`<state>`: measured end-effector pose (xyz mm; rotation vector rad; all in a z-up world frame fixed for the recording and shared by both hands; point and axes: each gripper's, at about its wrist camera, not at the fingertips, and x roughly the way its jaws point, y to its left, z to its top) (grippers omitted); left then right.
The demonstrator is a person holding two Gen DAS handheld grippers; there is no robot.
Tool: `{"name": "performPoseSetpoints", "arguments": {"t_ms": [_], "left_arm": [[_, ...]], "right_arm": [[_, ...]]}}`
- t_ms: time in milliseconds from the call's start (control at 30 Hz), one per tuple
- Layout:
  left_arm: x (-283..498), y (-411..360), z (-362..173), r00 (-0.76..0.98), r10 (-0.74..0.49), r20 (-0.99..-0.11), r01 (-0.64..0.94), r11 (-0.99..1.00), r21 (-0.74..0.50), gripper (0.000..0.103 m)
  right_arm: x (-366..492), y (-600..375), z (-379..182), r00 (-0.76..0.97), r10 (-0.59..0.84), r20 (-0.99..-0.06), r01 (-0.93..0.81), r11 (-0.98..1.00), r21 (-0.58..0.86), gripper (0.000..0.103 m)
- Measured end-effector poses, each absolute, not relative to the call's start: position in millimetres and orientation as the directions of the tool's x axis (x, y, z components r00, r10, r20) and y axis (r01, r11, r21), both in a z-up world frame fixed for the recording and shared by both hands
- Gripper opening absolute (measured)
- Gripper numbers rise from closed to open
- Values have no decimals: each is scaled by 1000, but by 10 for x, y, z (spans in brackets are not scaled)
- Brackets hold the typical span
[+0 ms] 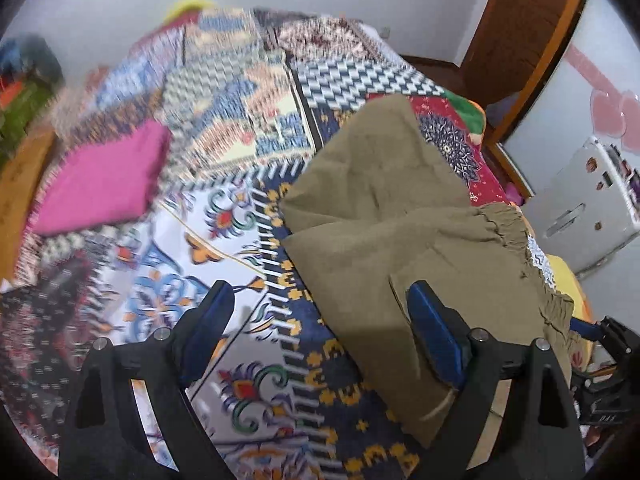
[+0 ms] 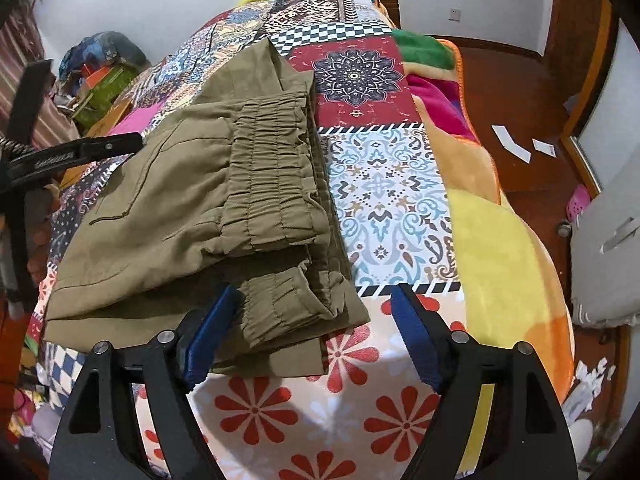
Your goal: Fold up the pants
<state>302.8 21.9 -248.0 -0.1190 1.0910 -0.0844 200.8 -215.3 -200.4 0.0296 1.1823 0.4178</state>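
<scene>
Left tool (image 1: 320,312): jaws wide apart, gripping nothing; the folded edge of the olive pants (image 1: 400,216) lay under its right finger.
Right tool (image 2: 316,308): jaws wide, nothing clamped; the waistband corner lay between the fingers.
Pants: folded on the bed's patterned quilt (image 2: 384,200).
Open room: bare quilt left of the left tool, right of the right tool.
Nearby: pink folded cloth (image 1: 104,184) far left, well apart.

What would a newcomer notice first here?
The olive pants lie folded in a thick stack on the loud patchwork bedspread, elastic waistband on top. The right claw hangs open at the stack's near corner. A folded pink cloth sits farther off, left of the pants in the left wrist view.
</scene>
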Motion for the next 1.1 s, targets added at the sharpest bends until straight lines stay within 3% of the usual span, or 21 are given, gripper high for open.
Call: {"name": "performPoseSetpoints", "arguments": {"t_ms": [133,333,400,733,1100], "left_arm": [[3177,200,-2632,427,-165,-889,6,984,-179,89],[3368,122,-2844,371,-216,-903,9,973,-229,87],[3399,105,-2840,371,-252,-894,30,965,-260,70],[3229,228,-2735,428,-234,-873,1,966,-259,22],[2796,361,-2562,471,-209,-857,-9,970,-241,9]], "right_arm": [[2002,-2143,-2023,317,311,-896,-306,928,214,86],[2035,-2171,-2060,323,296,-899,-286,936,205,87],[2055,-2187,-2069,325,295,-898,-279,938,207,87],[2253,-2142,-2097,360,242,-901,-297,945,135,87],[2443,-2158,-1943,381,203,-902,-293,952,91,84]]}}
